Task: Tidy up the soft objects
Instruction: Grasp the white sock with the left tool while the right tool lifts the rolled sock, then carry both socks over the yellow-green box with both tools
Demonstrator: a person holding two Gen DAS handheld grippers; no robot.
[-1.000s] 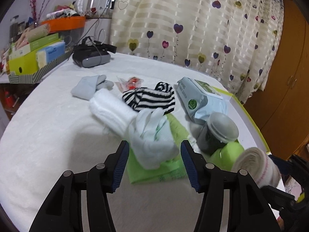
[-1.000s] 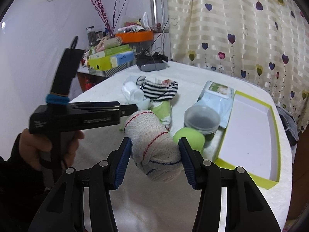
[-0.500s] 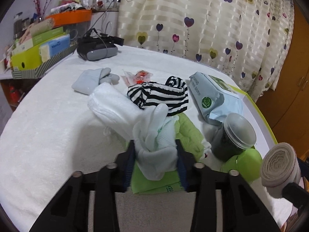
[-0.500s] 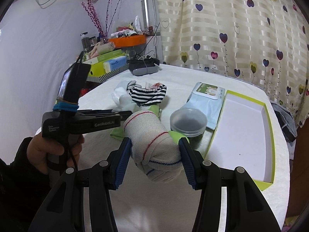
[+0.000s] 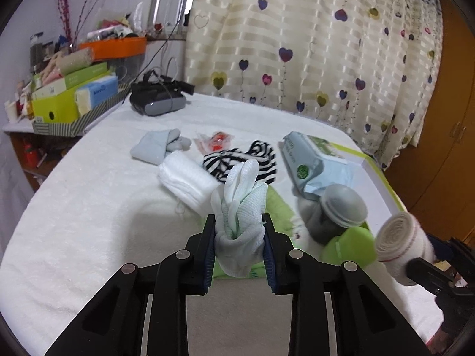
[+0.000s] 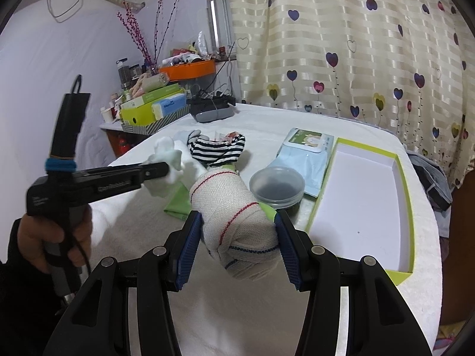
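So far nothing lies in the green-rimmed box [image 6: 406, 195] at the table's right edge. The right gripper [image 6: 239, 244] grips a cream sock roll [image 6: 234, 216]; the left gripper [image 5: 239, 250], jaws closing, pinches white gloves [image 5: 240, 207] above mid-table, where several cloths remain.

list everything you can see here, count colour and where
white glove: 1, white, between left gripper's closing pads
rolled sock: 1, cream with red stripe, in right gripper
striped cloth: 1, black and white, table middle
white towel: 1, left of striped cloth
grey socks: 1 bundle, far left
green cloth: 1, under glove
wipes pack: 1, pale blue, beside box
round tub: 1, dark, clear lid
box: 1, green rim, right
left gripper: black
right gripper: black
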